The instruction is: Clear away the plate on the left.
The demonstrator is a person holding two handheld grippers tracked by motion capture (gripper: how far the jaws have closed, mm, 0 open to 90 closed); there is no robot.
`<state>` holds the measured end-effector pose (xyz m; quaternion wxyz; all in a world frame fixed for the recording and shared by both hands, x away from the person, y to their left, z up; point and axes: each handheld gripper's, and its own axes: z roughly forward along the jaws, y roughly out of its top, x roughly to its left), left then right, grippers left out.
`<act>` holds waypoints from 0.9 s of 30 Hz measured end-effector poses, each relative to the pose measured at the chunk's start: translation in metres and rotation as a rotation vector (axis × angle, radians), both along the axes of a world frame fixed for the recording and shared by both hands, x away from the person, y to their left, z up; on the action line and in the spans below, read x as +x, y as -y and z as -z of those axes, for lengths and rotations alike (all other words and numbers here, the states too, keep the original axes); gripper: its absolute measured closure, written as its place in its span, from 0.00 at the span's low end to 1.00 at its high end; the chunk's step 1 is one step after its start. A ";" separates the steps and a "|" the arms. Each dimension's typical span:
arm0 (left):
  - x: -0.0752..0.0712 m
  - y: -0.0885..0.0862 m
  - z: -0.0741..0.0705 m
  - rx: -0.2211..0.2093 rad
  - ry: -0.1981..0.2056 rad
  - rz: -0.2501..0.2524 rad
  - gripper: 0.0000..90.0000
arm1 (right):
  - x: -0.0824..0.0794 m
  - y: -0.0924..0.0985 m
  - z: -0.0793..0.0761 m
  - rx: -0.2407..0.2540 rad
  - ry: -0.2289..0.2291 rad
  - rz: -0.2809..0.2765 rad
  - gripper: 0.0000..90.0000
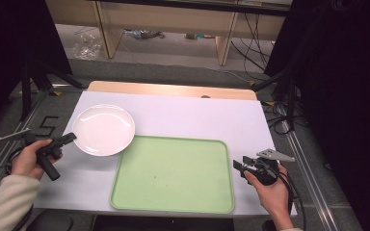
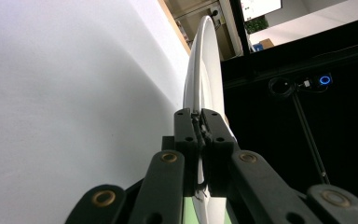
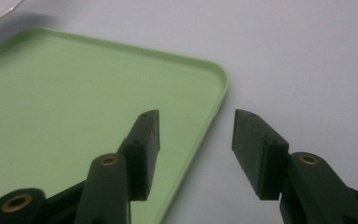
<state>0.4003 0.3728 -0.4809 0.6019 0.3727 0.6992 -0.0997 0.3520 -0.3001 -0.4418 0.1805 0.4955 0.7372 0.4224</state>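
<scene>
A white plate (image 1: 103,130) lies at the table's left, its right edge over the corner of a light green tray (image 1: 173,174). My left gripper (image 1: 71,137) is shut on the plate's left rim. In the left gripper view the pads clamp the thin rim of the plate (image 2: 204,70), seen edge-on. My right gripper (image 1: 240,166) stands open at the tray's right edge. The right gripper view has one jaw over the tray (image 3: 65,102), the other over the table, and the tray's rim runs between them untouched.
The white table top (image 1: 197,118) has bare room behind the tray. A wooden strip (image 1: 173,90) runs along the far edge. Dark stands and cables (image 1: 279,96) are beside the table on the right.
</scene>
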 end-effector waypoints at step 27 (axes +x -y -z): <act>0.001 0.011 -0.005 0.002 0.016 0.026 0.96 | -0.001 0.001 -0.001 0.003 0.006 0.005 0.58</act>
